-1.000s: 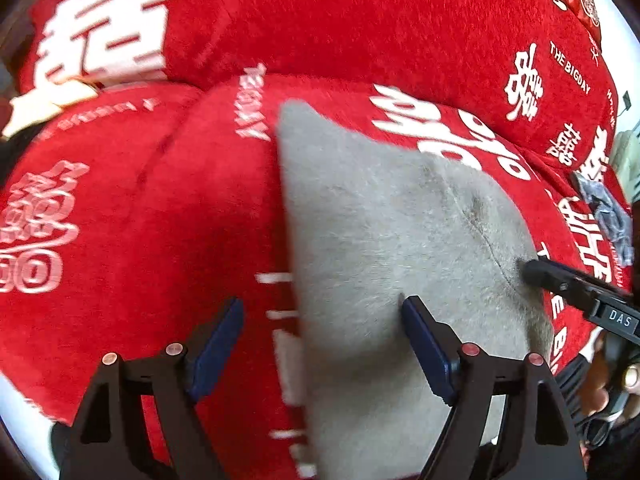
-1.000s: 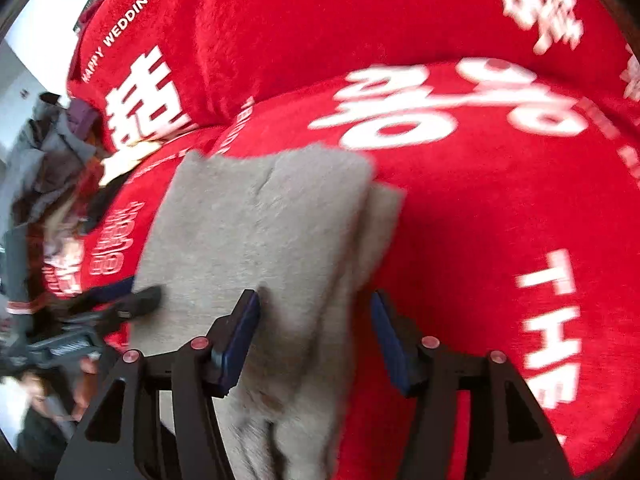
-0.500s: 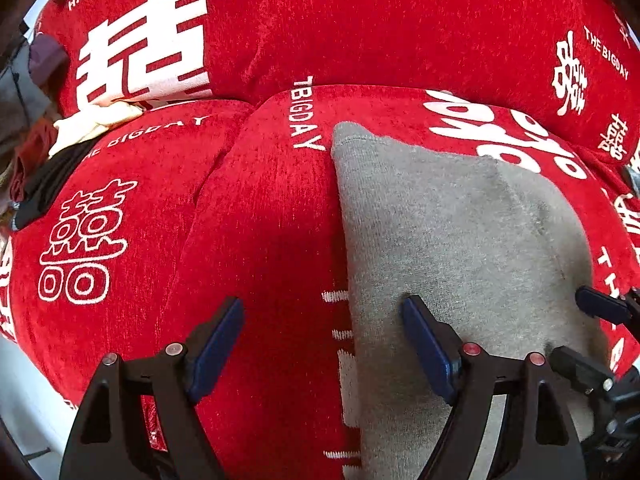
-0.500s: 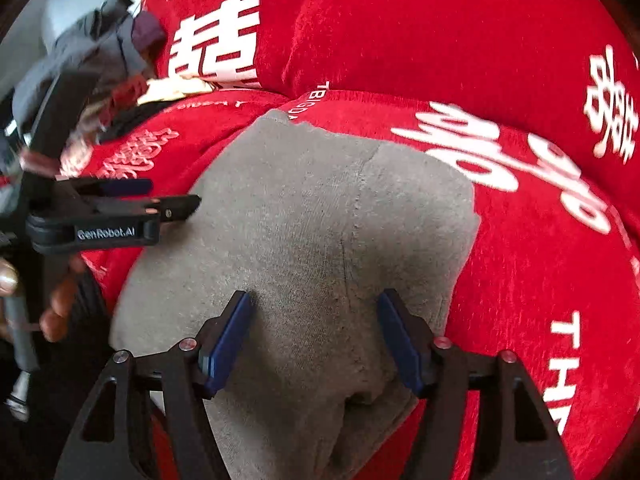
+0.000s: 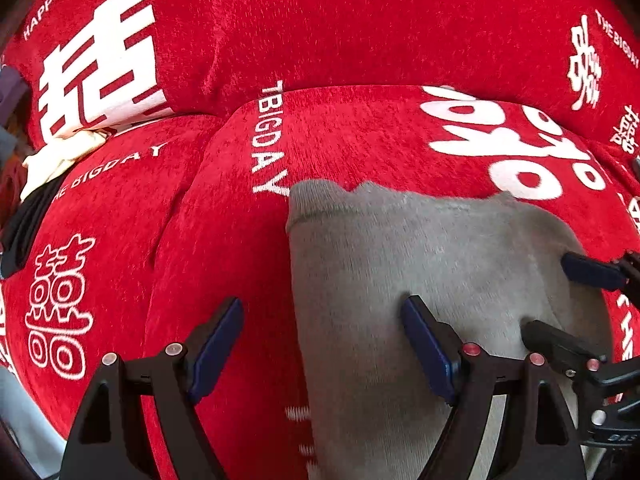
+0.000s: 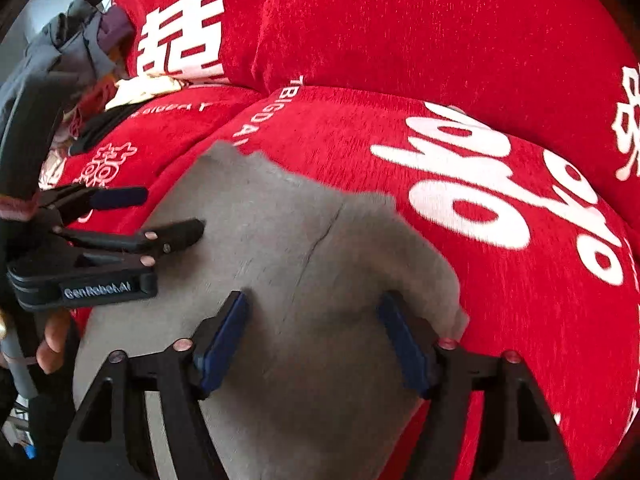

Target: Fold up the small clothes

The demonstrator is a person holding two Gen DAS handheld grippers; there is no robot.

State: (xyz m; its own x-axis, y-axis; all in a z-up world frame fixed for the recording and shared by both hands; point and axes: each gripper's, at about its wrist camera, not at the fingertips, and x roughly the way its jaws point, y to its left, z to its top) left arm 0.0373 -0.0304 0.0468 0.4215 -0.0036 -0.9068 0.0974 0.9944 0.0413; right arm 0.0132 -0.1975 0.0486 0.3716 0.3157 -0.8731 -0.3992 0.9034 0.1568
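Observation:
A small grey garment lies flat on the red sofa seat cushion; it also shows in the right wrist view, with a seam down its middle. My left gripper is open over the garment's left edge, one finger above red cushion, the other above grey cloth. It shows from the side in the right wrist view. My right gripper is open over the garment's right half, holding nothing. Its fingertips show at the right of the left wrist view.
The red sofa cover carries white lettering and a back cushion rises behind the seat. A pile of other clothes lies at the sofa's far left end. A cream and black cloth sits in the seat gap.
Both grippers pulled back toward the near edge of the garment, so the grey cloth sits lower in both views. Both stay open.

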